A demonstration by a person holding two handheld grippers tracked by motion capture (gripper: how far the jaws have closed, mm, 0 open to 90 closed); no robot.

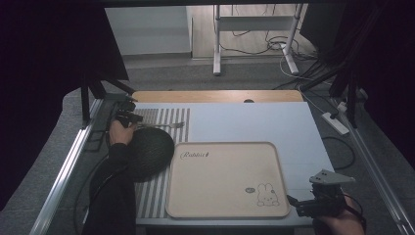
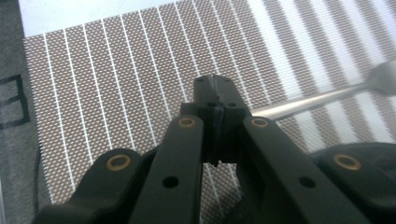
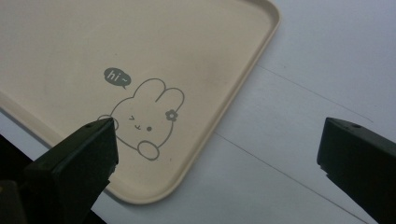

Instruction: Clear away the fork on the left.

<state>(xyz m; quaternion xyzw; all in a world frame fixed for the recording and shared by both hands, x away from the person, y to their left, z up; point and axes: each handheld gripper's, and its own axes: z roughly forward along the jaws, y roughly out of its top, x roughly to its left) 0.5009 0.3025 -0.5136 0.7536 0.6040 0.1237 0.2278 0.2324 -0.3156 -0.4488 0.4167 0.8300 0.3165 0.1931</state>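
A metal fork lies on the brown-and-white striped placemat at the table's far left. My left gripper is at the handle end of it. In the left gripper view its jaws are closed together, and the fork's handle runs out from the tips to the right, so it looks gripped. My right gripper hovers at the table's near right. It stands open over the beige tray's corner, with nothing between its fingers.
The beige tray, printed with a rabbit, lies bare in the middle. A dark round domed object sits on the placemat between the tray and my left forearm. Metal rails line both table sides.
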